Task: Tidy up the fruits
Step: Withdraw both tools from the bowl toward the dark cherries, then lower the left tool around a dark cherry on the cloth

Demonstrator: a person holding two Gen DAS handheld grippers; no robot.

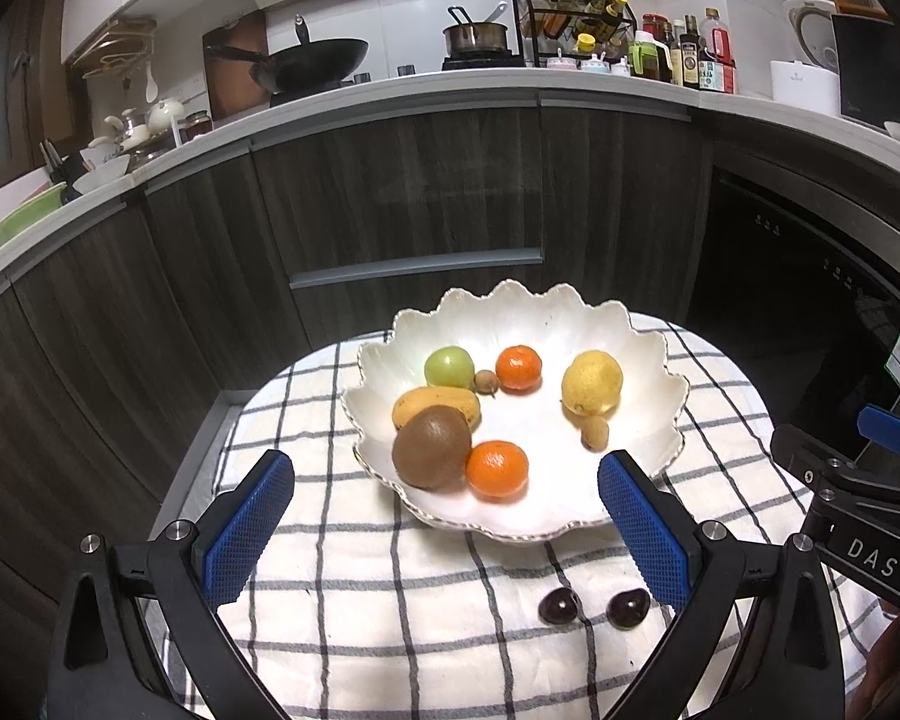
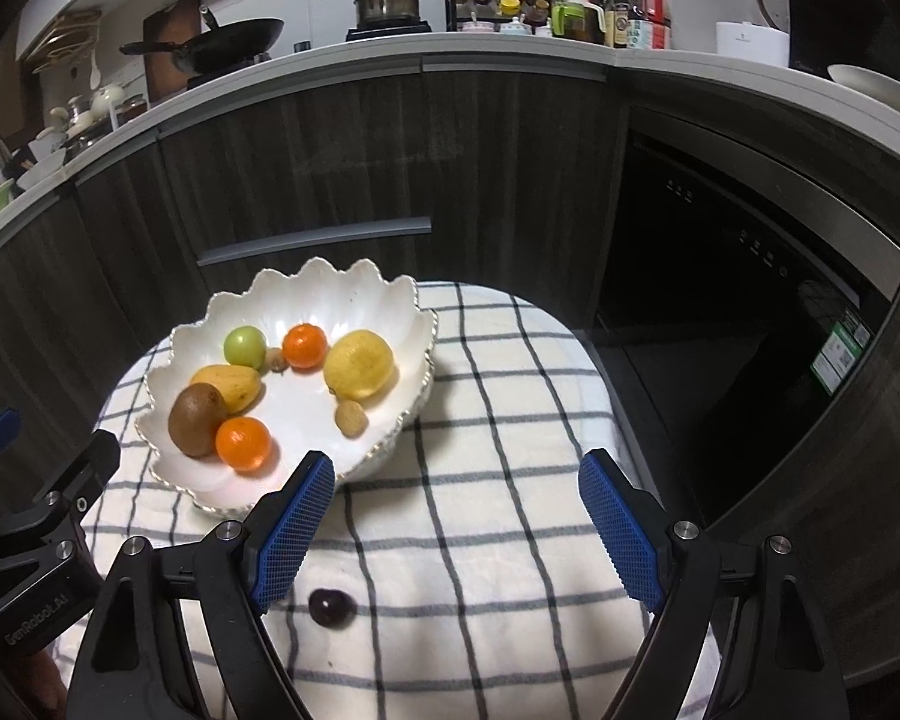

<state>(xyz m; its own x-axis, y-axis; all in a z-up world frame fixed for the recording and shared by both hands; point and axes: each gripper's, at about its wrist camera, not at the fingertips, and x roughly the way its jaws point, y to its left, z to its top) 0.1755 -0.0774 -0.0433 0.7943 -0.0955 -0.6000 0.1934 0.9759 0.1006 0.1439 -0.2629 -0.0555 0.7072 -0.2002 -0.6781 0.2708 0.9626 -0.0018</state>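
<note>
- Two cherries (image 1: 560,606) lie on the cloth (image 1: 354,588), near side of the bowl (image 1: 660,414); other fruit is already inside.
- Left gripper (image 1: 447,525) released, empty; cherries near its right finger.
- Right gripper (image 2: 456,525) released, empty; one cherry (image 2: 332,607) beside its left finger.

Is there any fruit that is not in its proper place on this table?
Yes. Two dark cherries lie on the checked cloth in front of the white bowl, while all other fruit sits inside it.

Each hand-held gripper (image 1: 444,516) (image 2: 456,516): black frame w/ silver screws, 2 blue cross-hatched pads, white "DAS"/"GenRobot.AI" markings.
</note>
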